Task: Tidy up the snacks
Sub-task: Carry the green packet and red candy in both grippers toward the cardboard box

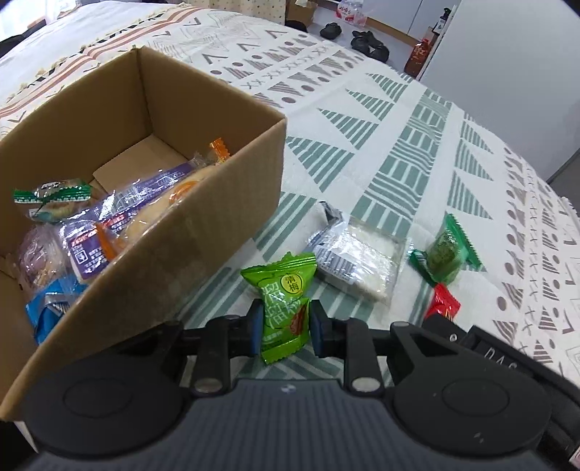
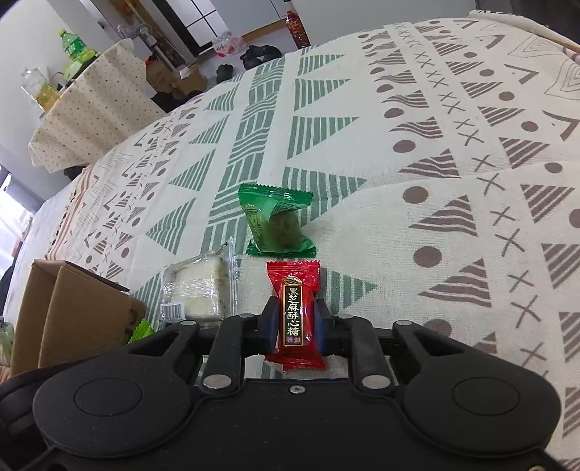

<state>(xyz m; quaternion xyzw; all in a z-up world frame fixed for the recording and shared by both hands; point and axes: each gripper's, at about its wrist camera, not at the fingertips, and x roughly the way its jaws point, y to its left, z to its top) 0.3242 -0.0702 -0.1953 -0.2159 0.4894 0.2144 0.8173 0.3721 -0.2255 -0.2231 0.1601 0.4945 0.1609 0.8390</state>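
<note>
My left gripper (image 1: 284,326) is shut on a light green plum candy packet (image 1: 282,290), its blue pads pressing both sides, just right of the cardboard box (image 1: 203,232). The box holds several wrapped snacks (image 1: 119,217). My right gripper (image 2: 298,324) is shut on a red sesame candy packet (image 2: 297,308); the same red packet (image 1: 442,302) shows at the right in the left wrist view. On the cloth lie a clear-wrapped white cake (image 1: 357,261) (image 2: 199,290) and a dark green packet (image 1: 444,253) (image 2: 273,221).
A patterned green, grey and cream cloth (image 2: 453,163) covers the surface. Behind it are a small draped table with bottles (image 2: 72,47), shoes on the floor (image 1: 366,41), a red bottle (image 2: 295,25) and cardboard boxes. The box corner (image 2: 72,308) sits left of my right gripper.
</note>
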